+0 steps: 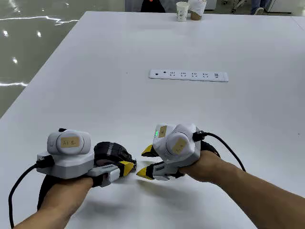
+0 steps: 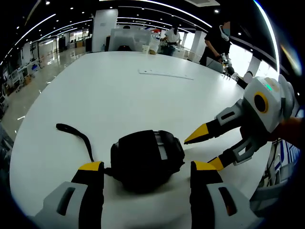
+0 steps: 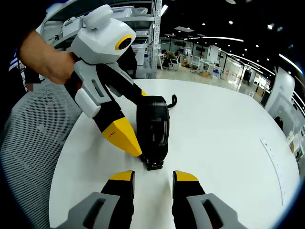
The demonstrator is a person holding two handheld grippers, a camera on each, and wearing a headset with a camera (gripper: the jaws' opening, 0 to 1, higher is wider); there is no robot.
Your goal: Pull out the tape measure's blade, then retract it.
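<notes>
A black tape measure [image 1: 110,151] lies near the front edge of the white table [image 1: 143,95]. My left gripper [image 1: 125,160] is shut on the tape measure [image 2: 147,160], one yellow-tipped jaw against each side of the case. Its black wrist strap [image 2: 76,134] trails off to the left. My right gripper [image 1: 144,163] points at the case from the right, open by a narrow gap with nothing between its fingers. In the right gripper view the blade's end hook [image 3: 155,165] sits just ahead of the right gripper [image 3: 151,177], and the tape measure [image 3: 153,129] stands beyond it.
A white power strip [image 1: 188,75] lies in the middle of the table. Paper cups [image 1: 182,11] stand at the far edge. A mesh chair back [image 3: 28,143] is beside the table on my side. People stand past the far end.
</notes>
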